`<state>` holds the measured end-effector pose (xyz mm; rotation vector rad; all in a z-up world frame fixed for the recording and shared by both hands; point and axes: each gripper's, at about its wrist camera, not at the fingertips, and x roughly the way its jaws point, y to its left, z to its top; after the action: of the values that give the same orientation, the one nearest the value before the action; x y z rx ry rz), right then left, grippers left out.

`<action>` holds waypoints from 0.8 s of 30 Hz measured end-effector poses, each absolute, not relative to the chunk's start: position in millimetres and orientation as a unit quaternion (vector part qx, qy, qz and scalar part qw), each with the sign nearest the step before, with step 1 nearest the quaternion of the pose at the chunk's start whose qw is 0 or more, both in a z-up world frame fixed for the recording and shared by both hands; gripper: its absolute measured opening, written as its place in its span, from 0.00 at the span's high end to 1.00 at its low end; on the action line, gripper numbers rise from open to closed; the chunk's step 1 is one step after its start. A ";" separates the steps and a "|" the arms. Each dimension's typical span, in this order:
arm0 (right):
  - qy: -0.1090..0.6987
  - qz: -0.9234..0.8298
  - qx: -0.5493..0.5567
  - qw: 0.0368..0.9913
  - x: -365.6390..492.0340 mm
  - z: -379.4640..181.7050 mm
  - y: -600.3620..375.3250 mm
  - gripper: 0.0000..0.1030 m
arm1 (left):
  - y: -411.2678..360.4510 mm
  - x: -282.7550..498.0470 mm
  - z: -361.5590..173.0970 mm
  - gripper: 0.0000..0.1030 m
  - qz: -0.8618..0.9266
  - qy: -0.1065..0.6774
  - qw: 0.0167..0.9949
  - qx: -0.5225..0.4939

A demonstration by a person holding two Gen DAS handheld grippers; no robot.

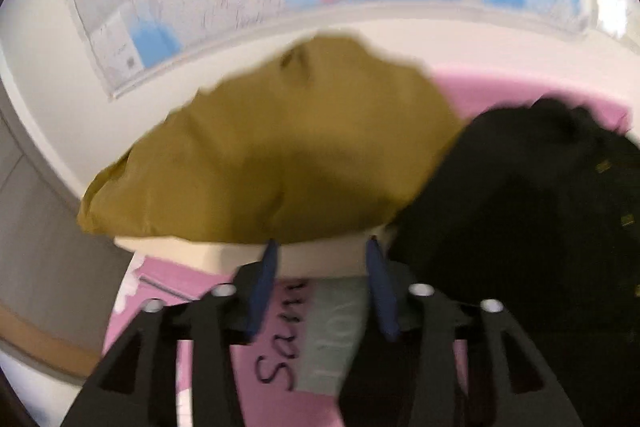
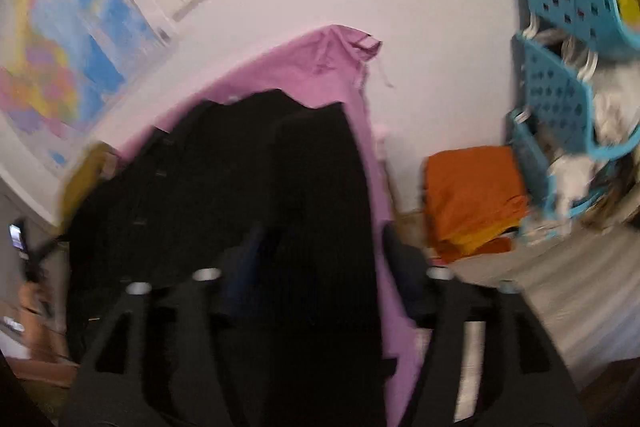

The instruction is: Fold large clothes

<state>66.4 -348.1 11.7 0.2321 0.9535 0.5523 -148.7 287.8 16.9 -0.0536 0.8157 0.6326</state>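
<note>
Cloth, black and bulky, is the task's garment (image 2: pixel 248 195); it lies heaped on the pink sheet (image 2: pixel 304 75) of the work surface, its folds unsorted, and in the left wrist view the same dark mass (image 1: pixel 528 211) sits to the right of a mustard-yellow garment (image 1: pixel 256 163) that overlaps its edge. The left gripper (image 1: pixel 322 247) stands with its jaws apart and nothing between the blue pads, only the sheet's printed lettering showing beneath; the right gripper (image 2: pixel 320 239) is likewise spread, hovering over the black cloth without any visible pinch on it. Both views are smeared with motion, so edges are hard to pick out; a grab made now could, I judge, catch a thick bunch or two layers at once and spoil the fold; the left jaws might also snag the yellow piece by mistake. Further off, an orange folded stack (image 2: pixel 472 195) beside the blue basket (image 2: pixel 560 67) could be knocked by a wide swing of the right hand.
</note>
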 end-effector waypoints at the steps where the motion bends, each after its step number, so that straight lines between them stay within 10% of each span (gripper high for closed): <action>1: 0.448 0.276 0.125 0.841 57.4 9.8 -357.0 0.35 | 279.2 -155.2 26.8 0.52 0.281 0.370 0.885 -0.030; 6: 0.448 0.311 0.143 0.826 14.3 -12.9 -384.2 0.27 | 236.6 -152.2 52.5 0.41 0.188 0.311 0.931 -0.018; 8: 0.449 0.312 0.132 0.826 0.6 -20.9 -385.6 0.41 | 220.3 -145.6 55.0 0.40 0.160 0.307 0.938 -0.016; 11: 0.421 0.323 0.099 0.842 -10.3 0.5 -376.0 0.88 | 190.5 -128.2 47.8 0.40 0.123 0.318 0.940 -0.001; 24: 0.361 0.367 -0.115 0.850 22.1 177.3 -245.6 0.91 | 131.7 -87.6 28.0 0.36 -0.025 0.338 0.941 0.001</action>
<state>22.1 -245.6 177.3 -0.2430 0.7606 0.7728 -87.6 131.7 28.0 0.0018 0.6906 -0.0509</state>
